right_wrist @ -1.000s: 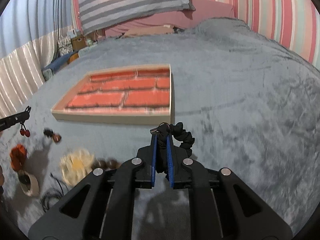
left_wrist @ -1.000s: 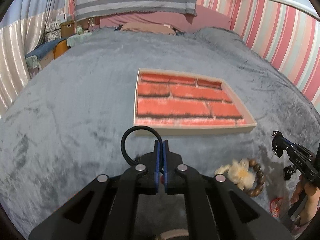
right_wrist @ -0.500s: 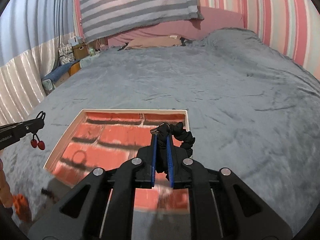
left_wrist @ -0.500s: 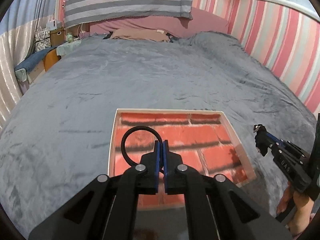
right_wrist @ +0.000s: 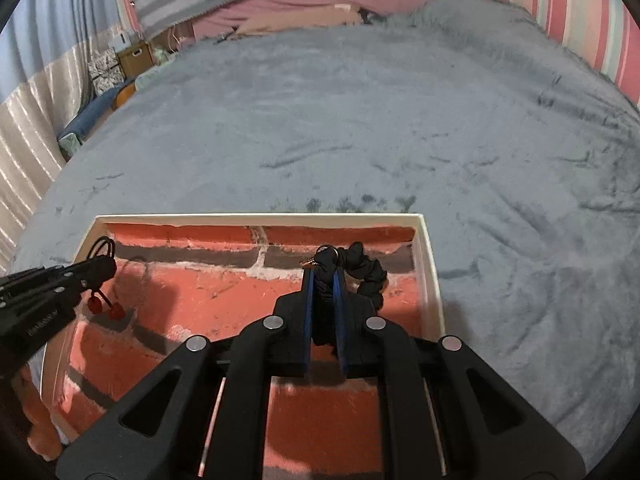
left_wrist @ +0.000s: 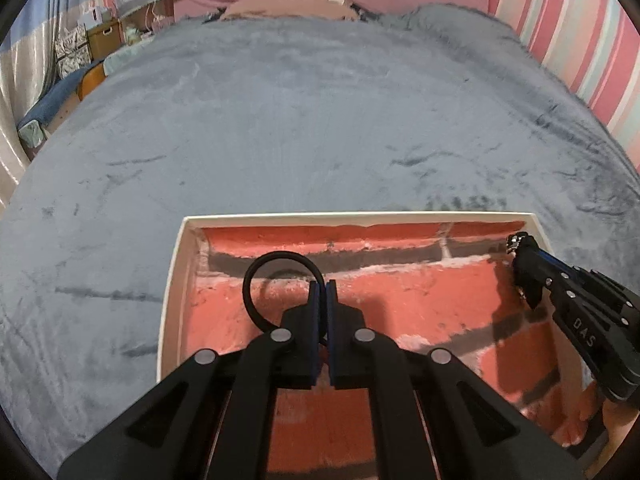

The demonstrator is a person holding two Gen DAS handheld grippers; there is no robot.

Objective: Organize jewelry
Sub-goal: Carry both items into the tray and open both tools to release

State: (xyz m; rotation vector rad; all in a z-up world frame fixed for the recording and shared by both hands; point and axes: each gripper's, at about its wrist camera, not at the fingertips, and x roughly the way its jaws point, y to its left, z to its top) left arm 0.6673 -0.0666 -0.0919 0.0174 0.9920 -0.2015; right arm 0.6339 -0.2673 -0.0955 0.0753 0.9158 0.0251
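Since the earlier frames both my grippers have come forward over the tray [left_wrist: 172, 280]: a second ago it lay ahead of me on the grey blanket [left_wrist: 280, 120] with loose jewelry on the cloth at 5 o'clock of the left view, and now its brick-patterned floor fills the lower half of both views and those loose pieces are out of sight. My left gripper [left_wrist: 320, 286] has its fingers pinched narrow on a thin black hair tie [left_wrist: 256, 276], whose loop stands out toward 10 o'clock from the tips, above the tray's left part. In the right wrist view that same gripper sits at 9 o'clock, and two small red beads [right_wrist: 106, 308] hang from the tie below its tips, close over the tray floor; I cannot tell whether they touch it. My right gripper [right_wrist: 323, 274] is closed narrowly on a black scrunchie [right_wrist: 368, 276], which bunches out toward 2 o'clock from the tips, near the tray's right wall; a small coppery ring [right_wrist: 320, 256] shows at the very tips, too small to make out further. Nothing that I can see lies loose on the tray's floor, though my own grippers cover its near part and the near rim is cut off in both views. A hand [left_wrist: 576, 428] shows partly at 4 o'clock of the left view, mostly hidden behind the right gripper's body.
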